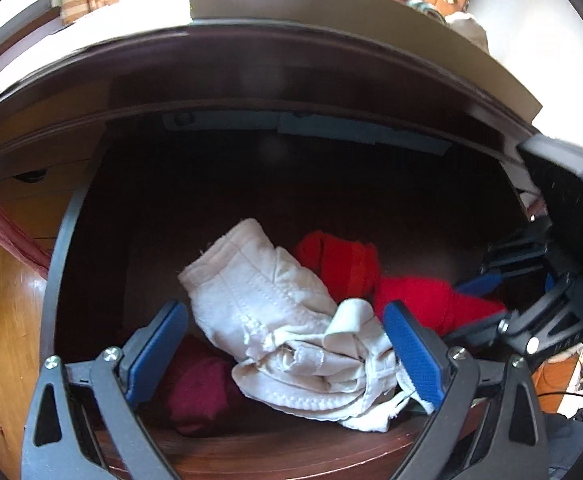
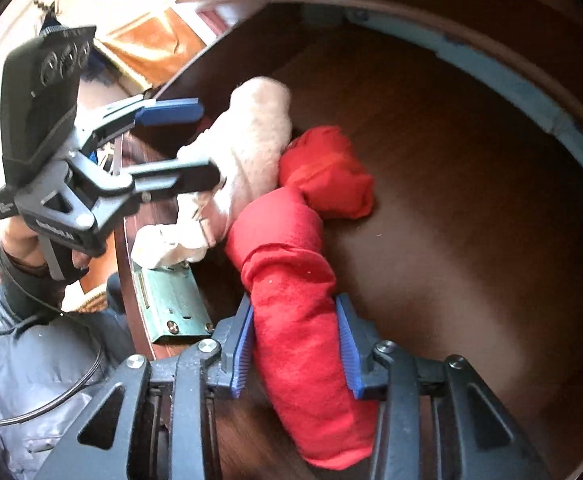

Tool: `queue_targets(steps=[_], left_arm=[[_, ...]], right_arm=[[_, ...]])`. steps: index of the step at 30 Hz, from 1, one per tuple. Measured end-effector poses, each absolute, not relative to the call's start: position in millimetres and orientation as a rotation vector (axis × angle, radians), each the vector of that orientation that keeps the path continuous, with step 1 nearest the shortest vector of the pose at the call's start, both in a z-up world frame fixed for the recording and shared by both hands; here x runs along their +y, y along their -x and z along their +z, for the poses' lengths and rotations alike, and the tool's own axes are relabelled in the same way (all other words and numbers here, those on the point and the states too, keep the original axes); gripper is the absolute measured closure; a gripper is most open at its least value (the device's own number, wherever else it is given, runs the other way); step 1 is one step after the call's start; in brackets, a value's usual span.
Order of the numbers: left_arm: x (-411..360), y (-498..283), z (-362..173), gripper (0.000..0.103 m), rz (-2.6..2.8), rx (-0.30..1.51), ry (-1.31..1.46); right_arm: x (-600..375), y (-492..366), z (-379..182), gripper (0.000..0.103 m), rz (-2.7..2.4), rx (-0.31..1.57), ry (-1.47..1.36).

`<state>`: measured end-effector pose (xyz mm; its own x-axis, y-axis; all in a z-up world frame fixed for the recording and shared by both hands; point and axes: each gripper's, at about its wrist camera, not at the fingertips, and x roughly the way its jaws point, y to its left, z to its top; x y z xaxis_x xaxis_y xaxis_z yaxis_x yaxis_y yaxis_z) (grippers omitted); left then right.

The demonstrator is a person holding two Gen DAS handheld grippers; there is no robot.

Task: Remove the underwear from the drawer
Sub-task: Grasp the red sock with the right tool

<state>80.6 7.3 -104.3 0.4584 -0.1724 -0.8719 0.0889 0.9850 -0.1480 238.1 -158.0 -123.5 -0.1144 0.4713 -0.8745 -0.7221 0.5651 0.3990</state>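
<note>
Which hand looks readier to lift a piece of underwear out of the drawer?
The right. Its gripper already squeezes the red garment between its pads, while the left gripper stands open around the cream garment.

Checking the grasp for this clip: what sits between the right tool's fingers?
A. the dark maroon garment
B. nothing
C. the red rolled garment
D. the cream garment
C: in the right wrist view the right tool has its blue pads pressed against both sides of the red rolled garment, while the cream garment lies further off by the left tool.
</note>
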Motion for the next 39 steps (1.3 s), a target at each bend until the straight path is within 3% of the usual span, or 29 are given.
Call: queue_targets(steps=[21,24,32,39], left_arm=[[4,-155,-142,0.005,-0.132,1.445,0.031],[0,-160,-146,0.011,-0.118,1.464,-0.025],[1,-142,-138,0.047,-0.134,1.365,-0.057],[4,-128,-125,0.06,-0.156,1.23,-0.07]], right_arm=[[-206,-251,-104,0.063,0.937,1.254,0.117],[-206,-253,-106,0.063,0.94,1.261,0.11],[-212,-255,-104,0.063,0.925,1.236,0.076],[-220,-249,-91,0.063,0.914,1.148,0.08]])
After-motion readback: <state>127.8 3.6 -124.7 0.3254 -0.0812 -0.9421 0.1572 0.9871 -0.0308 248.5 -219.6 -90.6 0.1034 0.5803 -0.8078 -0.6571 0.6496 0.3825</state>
